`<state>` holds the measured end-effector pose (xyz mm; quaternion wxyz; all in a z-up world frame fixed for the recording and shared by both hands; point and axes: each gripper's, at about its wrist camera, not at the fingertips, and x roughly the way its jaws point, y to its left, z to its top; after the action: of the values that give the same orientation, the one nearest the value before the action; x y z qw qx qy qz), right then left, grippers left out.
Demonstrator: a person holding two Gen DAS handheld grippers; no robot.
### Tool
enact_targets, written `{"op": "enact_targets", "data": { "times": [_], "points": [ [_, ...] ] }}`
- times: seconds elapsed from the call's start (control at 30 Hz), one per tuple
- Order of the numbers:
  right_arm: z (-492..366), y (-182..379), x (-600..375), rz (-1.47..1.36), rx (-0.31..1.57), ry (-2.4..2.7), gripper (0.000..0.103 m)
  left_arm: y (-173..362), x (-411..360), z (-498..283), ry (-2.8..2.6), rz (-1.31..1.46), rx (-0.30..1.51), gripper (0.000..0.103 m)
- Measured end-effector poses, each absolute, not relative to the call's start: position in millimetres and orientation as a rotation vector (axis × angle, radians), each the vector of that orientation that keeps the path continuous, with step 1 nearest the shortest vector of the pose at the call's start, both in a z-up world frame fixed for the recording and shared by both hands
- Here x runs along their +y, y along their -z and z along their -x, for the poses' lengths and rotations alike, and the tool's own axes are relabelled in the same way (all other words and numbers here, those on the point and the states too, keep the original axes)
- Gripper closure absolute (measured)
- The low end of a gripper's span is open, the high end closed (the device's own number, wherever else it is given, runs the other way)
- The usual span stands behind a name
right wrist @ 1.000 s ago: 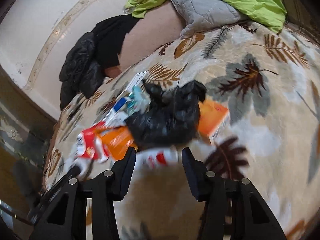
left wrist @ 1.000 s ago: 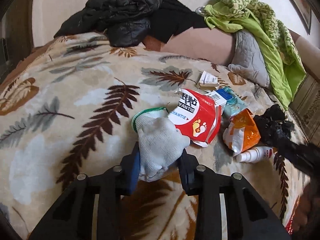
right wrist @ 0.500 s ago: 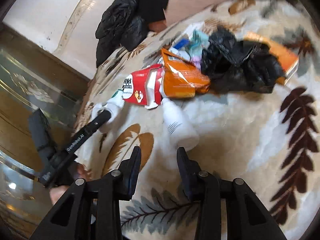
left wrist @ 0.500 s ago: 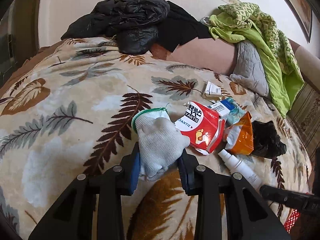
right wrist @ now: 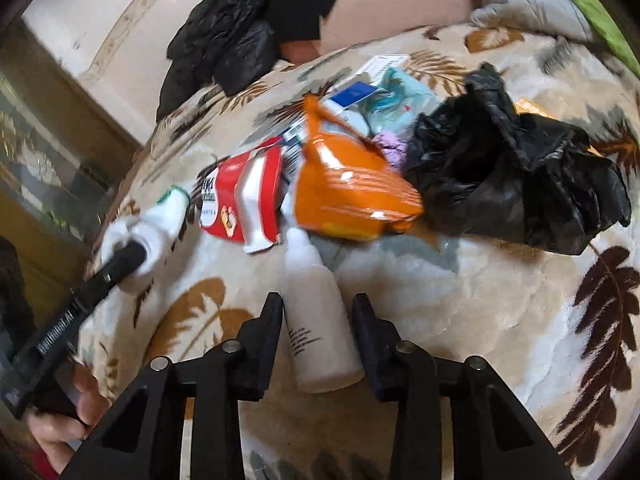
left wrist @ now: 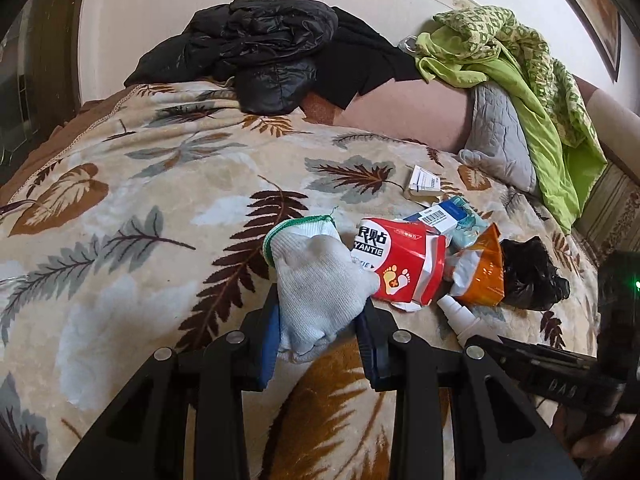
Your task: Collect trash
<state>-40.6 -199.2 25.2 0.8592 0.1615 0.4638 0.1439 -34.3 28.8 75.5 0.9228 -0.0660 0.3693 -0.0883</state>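
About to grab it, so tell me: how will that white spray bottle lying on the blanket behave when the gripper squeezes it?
The white bottle lies on its side, round-bodied, so it may roll. Smooth plastic could slip between the right gripper fingers. It probably holds its shape.

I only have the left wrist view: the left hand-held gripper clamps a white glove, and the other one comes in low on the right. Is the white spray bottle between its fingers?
Observer: Yes. The white spray bottle lies on the blanket between the fingers of the right hand-held gripper. Its jaws have just been closing; I cannot tell if the pads press yet.
Operator: Is anything hidden between the orange packet and the black bag?
Observer: A crumpled purple piece sits between the orange packet and the black plastic bag.
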Motion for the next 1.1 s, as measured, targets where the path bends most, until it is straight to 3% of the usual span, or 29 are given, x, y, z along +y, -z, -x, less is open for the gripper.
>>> {"op": "enact_targets", "data": {
  "times": [0.2, 0.77, 1.1],
  "points": [
    [66, -36, -197, -0.288, 0.94, -0.267, 0.071, -79, 23, 42, 0.191, 0.133, 0.753, 0.071],
    [174, -112, -190, -0.155, 0.552, -0.079, 0.071, -119, -23, 128, 0.208, -0.046, 0.578, 0.071],
    [202, -118, -191, -0.208, 0.524, -0.072, 0.07, -130, -19, 180, 0.147, -0.124, 0.541, 0.07]
  ]
}}
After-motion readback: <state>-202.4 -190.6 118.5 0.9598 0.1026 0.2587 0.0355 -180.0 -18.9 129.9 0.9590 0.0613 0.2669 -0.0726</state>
